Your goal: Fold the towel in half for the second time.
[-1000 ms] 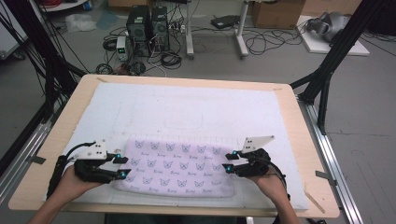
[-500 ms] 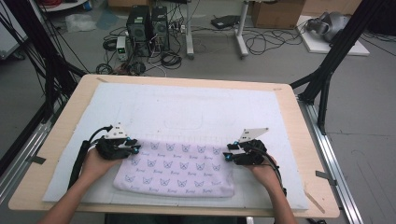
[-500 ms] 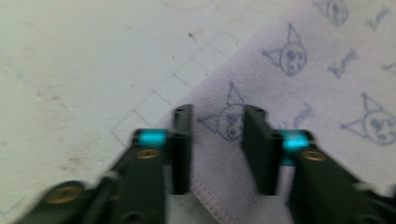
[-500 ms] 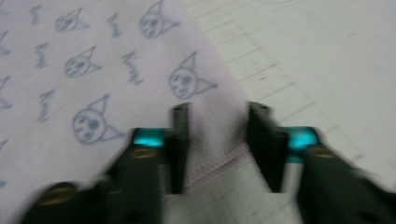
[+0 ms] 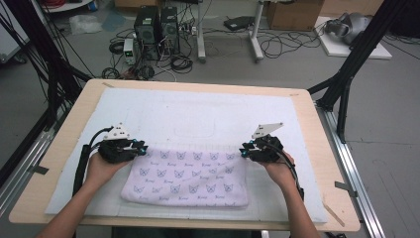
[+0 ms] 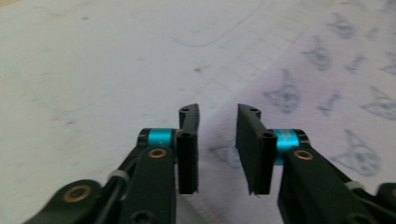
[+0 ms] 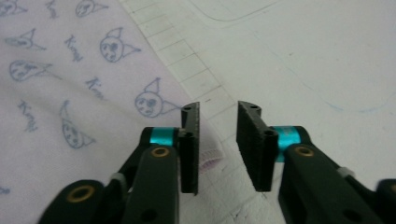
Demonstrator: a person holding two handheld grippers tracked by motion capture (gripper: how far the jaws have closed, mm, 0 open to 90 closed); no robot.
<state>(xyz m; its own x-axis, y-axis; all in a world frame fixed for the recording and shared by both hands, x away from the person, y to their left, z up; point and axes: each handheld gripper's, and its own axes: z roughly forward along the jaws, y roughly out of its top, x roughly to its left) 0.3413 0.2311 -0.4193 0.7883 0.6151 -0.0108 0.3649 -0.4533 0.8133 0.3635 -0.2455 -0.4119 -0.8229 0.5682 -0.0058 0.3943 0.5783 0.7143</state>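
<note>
Cloth of pale lilac with printed cat faces (image 5: 185,173) is seen from above, folded on the white mat (image 5: 198,114), the left gripper (image 5: 141,147) and right gripper (image 5: 244,150) at its far corners. In the left gripper view, jaws just reopened are parted over its hem, nothing pinched. In the right gripper view, likewise.

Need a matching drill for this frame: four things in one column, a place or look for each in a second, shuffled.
Things:
1. towel
2. mat
3. left gripper
4. right gripper

Places or looks:
A. plain white, spread over the tabletop
B. at the towel's far right corner, jaws apart
C. pale lilac with a cat-face print, folded, at the near side
D. at the towel's far left corner, jaws apart

Pairs: 1-C, 2-A, 3-D, 4-B
</note>
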